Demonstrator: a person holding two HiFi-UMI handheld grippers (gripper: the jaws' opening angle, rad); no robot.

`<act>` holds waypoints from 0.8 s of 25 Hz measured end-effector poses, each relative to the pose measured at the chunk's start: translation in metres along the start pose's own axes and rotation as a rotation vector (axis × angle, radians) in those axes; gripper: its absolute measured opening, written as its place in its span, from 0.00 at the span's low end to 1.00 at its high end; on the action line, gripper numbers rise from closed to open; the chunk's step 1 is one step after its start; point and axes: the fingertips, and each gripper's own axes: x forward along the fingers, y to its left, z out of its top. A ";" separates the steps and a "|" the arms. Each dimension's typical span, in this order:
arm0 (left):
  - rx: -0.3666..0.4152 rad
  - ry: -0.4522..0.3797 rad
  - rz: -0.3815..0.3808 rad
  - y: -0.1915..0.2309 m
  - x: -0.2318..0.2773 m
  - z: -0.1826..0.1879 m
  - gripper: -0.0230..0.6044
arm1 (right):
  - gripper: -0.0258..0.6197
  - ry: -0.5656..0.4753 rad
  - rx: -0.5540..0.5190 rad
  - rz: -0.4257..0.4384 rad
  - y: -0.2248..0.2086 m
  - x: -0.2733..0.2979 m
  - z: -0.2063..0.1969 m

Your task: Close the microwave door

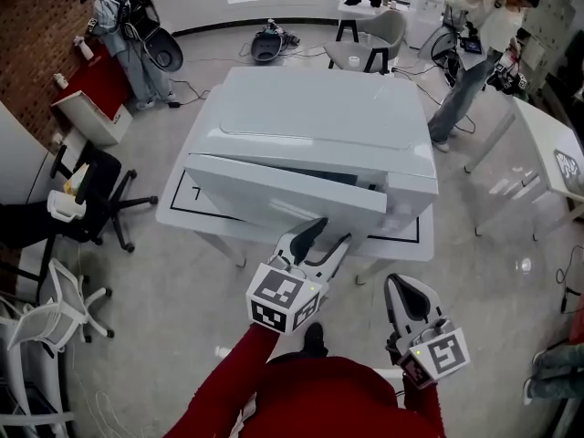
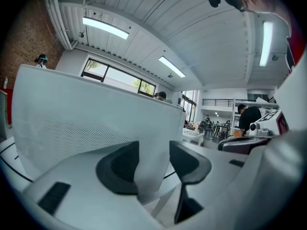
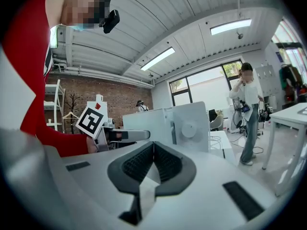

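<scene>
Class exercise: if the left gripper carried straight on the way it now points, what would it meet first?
Most likely the microwave door. The door stands ajar directly ahead of the left gripper, and its meshed face fills the left gripper view beyond the open jaws. How big the gap is remains unclear.

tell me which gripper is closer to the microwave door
Left. The left gripper is right at the front of the door, jaws apart. The right gripper sits further back, toward the person and off to the door's right, jaws together.
</scene>
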 end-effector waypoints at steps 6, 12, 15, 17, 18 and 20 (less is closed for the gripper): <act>-0.008 0.007 0.041 0.013 0.014 0.005 0.35 | 0.06 0.012 -0.013 0.000 -0.004 0.007 0.001; 0.001 0.003 0.132 0.023 0.016 0.010 0.23 | 0.06 0.011 -0.019 -0.008 -0.011 0.010 0.008; 0.002 0.003 0.165 0.025 0.015 0.010 0.18 | 0.06 0.012 -0.017 -0.009 -0.010 0.011 0.008; -0.005 0.002 0.180 0.028 0.015 0.010 0.15 | 0.06 0.011 -0.017 -0.007 -0.009 0.013 0.009; -0.009 0.000 0.185 0.029 0.014 0.010 0.13 | 0.06 0.010 -0.017 -0.005 -0.008 0.014 0.009; -0.017 -0.001 0.187 0.030 0.014 0.011 0.12 | 0.06 0.009 -0.017 -0.001 -0.007 0.015 0.009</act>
